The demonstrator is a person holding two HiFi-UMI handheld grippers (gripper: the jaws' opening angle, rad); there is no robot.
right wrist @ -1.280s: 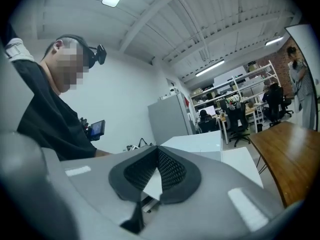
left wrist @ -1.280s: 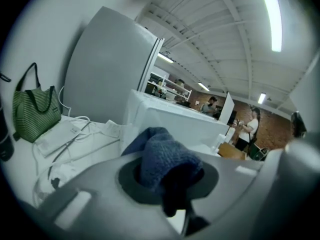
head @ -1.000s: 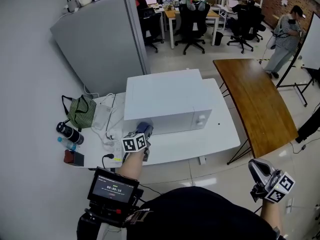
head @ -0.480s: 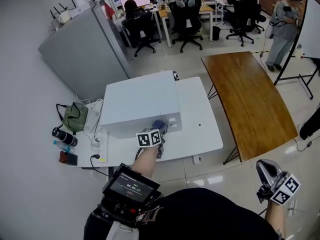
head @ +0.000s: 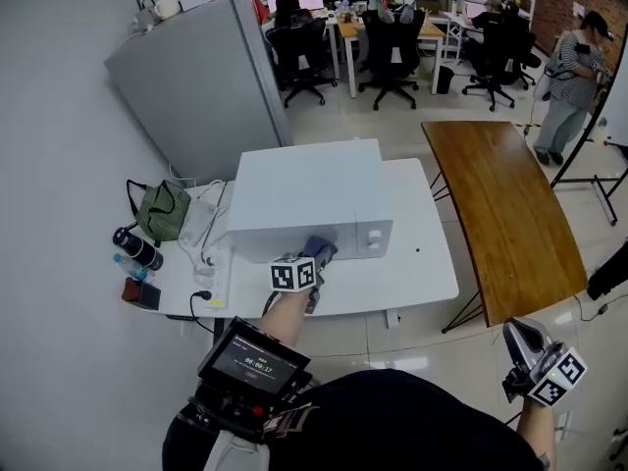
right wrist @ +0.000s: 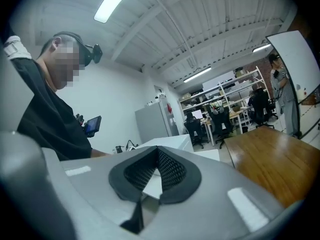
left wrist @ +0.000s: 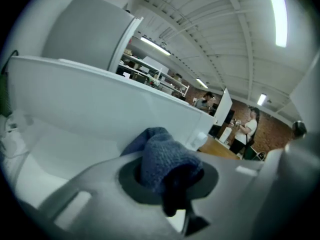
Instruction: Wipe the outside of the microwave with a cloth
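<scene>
A white microwave (head: 314, 189) stands on a white table (head: 422, 273). My left gripper (head: 316, 253) is shut on a blue cloth (head: 319, 247) and holds it against the microwave's front face, left of the control knobs. In the left gripper view the blue cloth (left wrist: 162, 156) bulges out between the jaws, with the microwave front (left wrist: 95, 106) just beyond it. My right gripper (head: 520, 337) hangs low at the right, away from the table, shut with nothing in it. Its closed pads (right wrist: 172, 171) meet in the right gripper view.
A green bag (head: 160, 211), a dark bottle (head: 135, 246) and cables lie on the table's left end. A brown wooden table (head: 496, 209) stands to the right. A grey cabinet (head: 191, 77) is behind the microwave. A person (head: 574, 62) stands far right near office chairs.
The left gripper with the cloth has slid rightward along the microwave's front over the second. The head view has swung. The right gripper stayed low at the right.
</scene>
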